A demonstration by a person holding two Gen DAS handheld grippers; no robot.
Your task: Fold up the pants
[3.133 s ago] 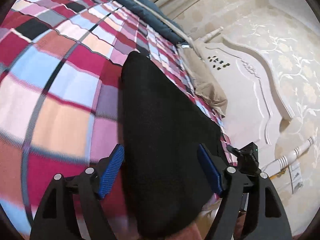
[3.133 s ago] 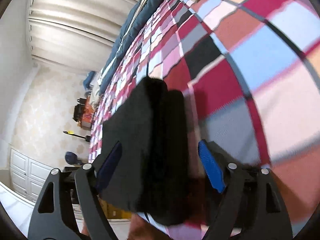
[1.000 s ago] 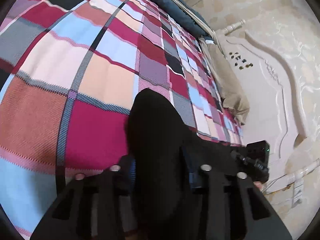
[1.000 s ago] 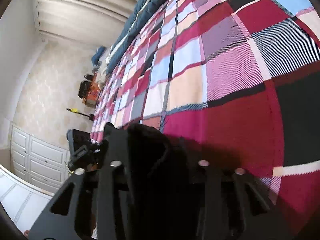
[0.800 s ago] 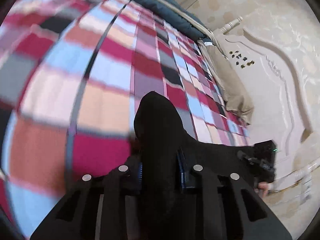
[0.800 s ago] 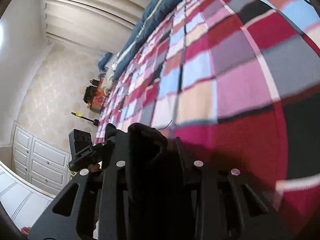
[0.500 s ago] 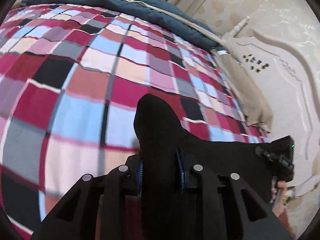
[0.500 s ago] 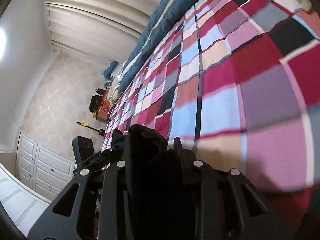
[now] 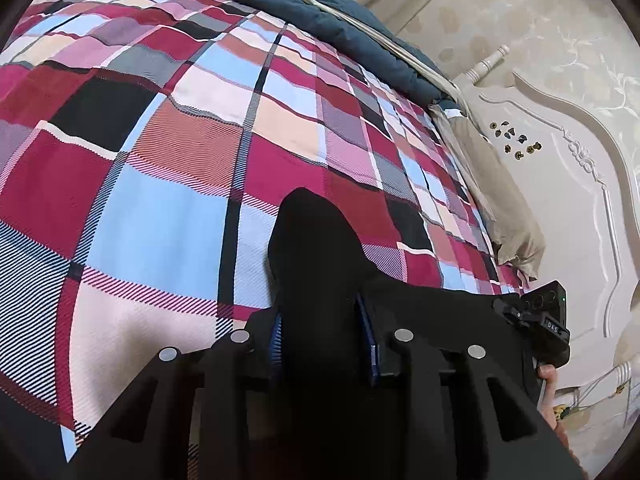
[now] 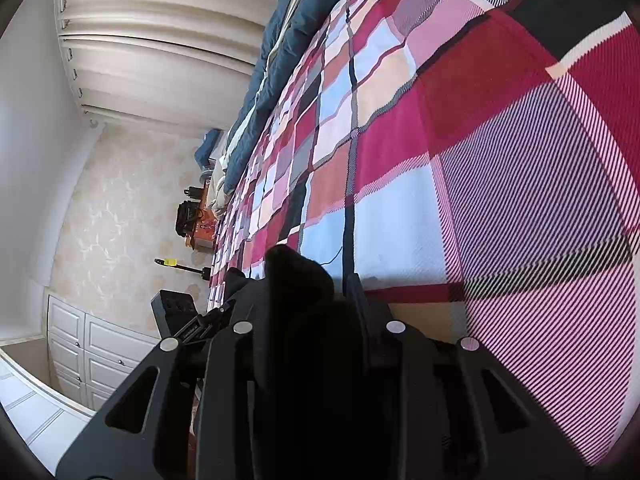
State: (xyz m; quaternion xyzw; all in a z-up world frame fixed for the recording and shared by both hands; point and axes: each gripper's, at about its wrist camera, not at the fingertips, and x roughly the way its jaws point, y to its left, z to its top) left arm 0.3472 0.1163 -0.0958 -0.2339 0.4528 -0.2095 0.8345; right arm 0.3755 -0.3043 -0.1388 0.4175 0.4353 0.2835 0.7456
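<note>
both sets of jaws are clenched on black fabric. left gripper [image 9: 322, 332] pinches a bunched fold of the black pants [image 9: 316, 248] between its blue pads [image 9: 276, 338], and its jaws are easing apart at this moment, with the cloth between them and the pads pressing on it. right gripper [image 10: 308, 304] is clamped on another bunch of the same pants, the fabric rising in a rounded hump above the fingers. in the left view the cloth stretches to the right toward the other gripper, where part of a hand [image 9: 547, 390] shows at its grip. the pants hang just above a plaid bedspread [image 9: 168, 184] of red, blue, pink and black squares. farther back a dark blue quilt [image 9: 320, 4] lies along the far edge of the bed, a beige pillow [image 9: 500, 196] leans by a carved white headboard [image 9: 576, 208], and pale curtains [image 10: 160, 40] hang behind.
</note>
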